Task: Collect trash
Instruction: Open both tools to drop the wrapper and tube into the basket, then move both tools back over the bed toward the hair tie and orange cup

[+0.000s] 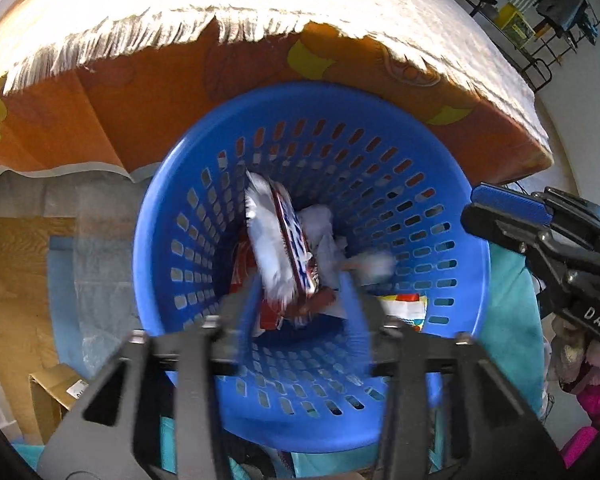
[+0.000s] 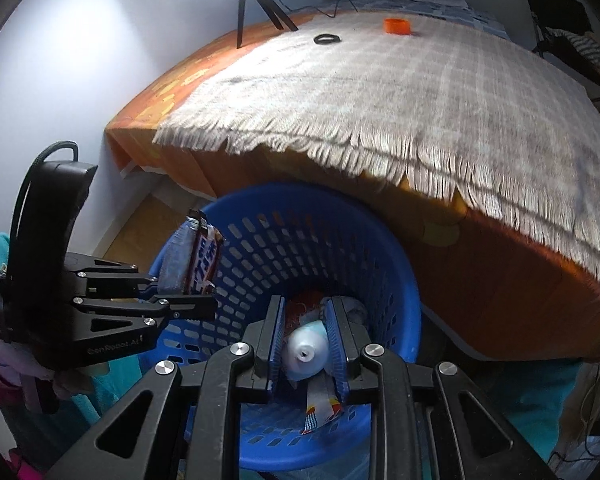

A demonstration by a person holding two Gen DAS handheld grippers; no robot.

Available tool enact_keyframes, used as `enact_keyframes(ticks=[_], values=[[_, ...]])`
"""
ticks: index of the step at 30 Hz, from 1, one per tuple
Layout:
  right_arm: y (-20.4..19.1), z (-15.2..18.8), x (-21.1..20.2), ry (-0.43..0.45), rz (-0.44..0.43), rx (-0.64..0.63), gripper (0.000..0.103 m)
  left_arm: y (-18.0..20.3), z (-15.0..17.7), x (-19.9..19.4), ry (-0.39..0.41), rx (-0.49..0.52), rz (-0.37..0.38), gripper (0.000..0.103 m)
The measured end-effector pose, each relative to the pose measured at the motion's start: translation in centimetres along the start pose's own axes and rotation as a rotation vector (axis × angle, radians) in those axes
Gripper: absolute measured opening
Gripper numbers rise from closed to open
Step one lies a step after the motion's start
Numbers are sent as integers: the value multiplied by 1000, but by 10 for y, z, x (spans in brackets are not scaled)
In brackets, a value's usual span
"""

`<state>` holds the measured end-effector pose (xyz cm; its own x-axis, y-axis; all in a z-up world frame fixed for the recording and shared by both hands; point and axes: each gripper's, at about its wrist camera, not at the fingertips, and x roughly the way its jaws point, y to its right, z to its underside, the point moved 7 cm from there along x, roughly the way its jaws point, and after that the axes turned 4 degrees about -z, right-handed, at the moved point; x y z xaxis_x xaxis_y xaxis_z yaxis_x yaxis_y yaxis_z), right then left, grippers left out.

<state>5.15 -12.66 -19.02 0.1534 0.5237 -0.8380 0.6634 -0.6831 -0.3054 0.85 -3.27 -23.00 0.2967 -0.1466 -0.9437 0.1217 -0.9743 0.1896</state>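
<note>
The left claw (image 2: pixel 180 296) hangs over the near rim of the blue perforated basket (image 1: pixel 380 160), which stands against the table (image 2: pixel 500 280); whether it grips the white and maroon snack wrapper (image 1: pixel 284 248) between its blurred fingers I cannot tell. The right claw (image 2: pixel 306 344) is clamped on a pale blue tube (image 2: pixel 306 354), nozzle facing the camera, above the basket; more wrappers (image 2: pixel 320 408) lie on the bottom; a fringed grey cloth (image 2: pixel 380 92) covers the table, bearing an orange cap (image 2: pixel 397 26) and a black ring (image 2: pixel 327 39).

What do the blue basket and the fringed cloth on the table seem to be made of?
Blue basket: likely moulded plastic, smooth and slightly glossy, with regular slots in its wall. Fringed cloth: apparently woven textile, matte, with a faint check pattern and loose thread fringe along its edge.
</note>
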Motion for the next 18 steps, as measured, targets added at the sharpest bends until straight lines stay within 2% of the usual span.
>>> enact_keyframes(ticks=[2, 5, 7, 8, 15, 18], values=[[1, 1, 2, -7, 3, 2, 28, 0, -1, -1, 4, 1, -8, 48], [3, 3, 5, -17, 15, 3, 46, -4, 0, 1, 2, -4, -17, 49], [5, 4, 5, -19, 32, 11, 62, -8, -1, 1, -1, -9, -22, 56], [6, 4, 6, -19, 36, 14, 64, -8, -1, 1, 1, -11, -25, 60], [10, 6, 7, -33, 63, 30, 84, -8, -2, -2, 8, -13, -38, 60], [11, 6, 6, -37, 73, 38, 88, -9, -3, -2, 10, -15, -41, 60]])
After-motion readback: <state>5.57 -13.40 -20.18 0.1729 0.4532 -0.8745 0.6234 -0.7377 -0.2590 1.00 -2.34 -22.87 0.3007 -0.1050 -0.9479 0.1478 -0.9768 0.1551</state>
